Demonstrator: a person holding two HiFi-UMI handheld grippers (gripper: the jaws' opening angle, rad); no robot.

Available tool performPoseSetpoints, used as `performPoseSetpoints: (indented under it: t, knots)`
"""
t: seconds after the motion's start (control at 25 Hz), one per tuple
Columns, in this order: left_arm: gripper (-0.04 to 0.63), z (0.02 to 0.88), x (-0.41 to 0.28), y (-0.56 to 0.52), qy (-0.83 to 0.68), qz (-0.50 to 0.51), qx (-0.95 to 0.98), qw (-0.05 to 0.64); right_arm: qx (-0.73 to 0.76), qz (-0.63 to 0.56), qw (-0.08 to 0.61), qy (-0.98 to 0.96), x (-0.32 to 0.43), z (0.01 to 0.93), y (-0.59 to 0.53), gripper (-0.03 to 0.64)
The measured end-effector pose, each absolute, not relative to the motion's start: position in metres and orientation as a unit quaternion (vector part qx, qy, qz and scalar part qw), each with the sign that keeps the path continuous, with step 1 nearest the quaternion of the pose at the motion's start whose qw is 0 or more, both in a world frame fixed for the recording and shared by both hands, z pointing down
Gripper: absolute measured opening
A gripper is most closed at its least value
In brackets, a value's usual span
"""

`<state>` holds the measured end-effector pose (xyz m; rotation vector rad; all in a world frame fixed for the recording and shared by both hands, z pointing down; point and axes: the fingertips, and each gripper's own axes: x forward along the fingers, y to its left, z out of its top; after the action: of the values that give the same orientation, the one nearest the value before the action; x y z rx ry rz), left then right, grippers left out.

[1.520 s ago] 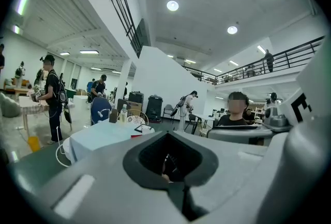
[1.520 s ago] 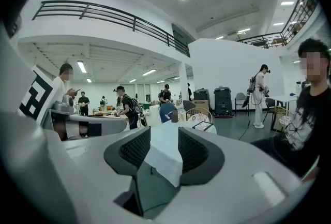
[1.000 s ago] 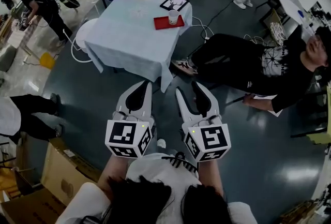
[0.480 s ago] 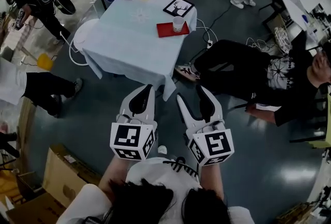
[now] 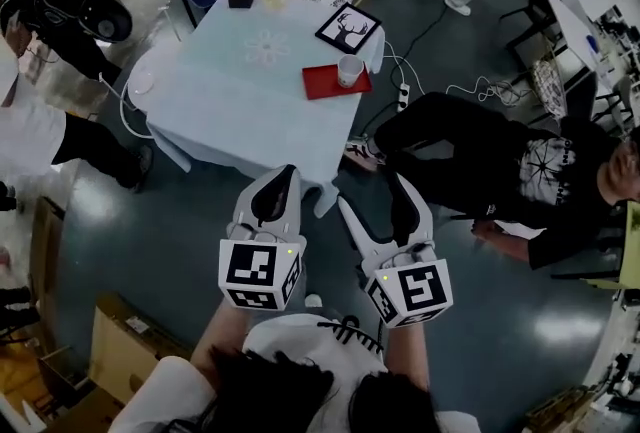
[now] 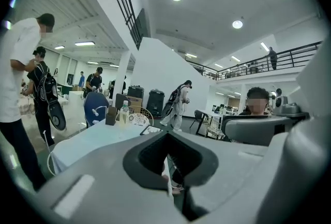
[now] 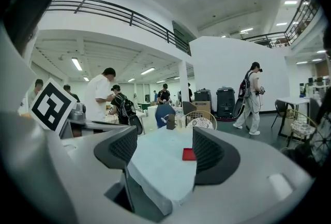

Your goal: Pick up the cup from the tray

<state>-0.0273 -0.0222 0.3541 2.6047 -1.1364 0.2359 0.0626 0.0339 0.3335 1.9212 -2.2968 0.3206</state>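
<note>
tabletop (image 5: 235, 96) is closer now, cup (image 5: 349, 70) on tray (image 5: 322, 83) not reachable yet; left tongs (image 5: 281, 173) pressed together, right tongs (image 5: 371, 192) spread

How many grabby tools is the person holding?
2. The left tool is near the table corner, jaws together; the right tool is beside it, jaws apart. No others show.

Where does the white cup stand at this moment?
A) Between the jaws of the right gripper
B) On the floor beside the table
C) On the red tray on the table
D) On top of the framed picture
C: in the head view the cup stands upright on the red tray near the right edge of the table, while the right gripper is open and holds nothing.
</note>
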Motion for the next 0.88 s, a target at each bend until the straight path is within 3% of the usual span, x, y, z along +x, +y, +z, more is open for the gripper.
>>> performPoseSetpoints:
  t: [0.88]
  knots:
    - [0.000, 0.340, -0.012, -0.152, -0.340, 0.094, 0.927, 0.127, 0.712, 0.097, 0.054, -0.693, 0.103, 0.332, -0.096, 0.368]
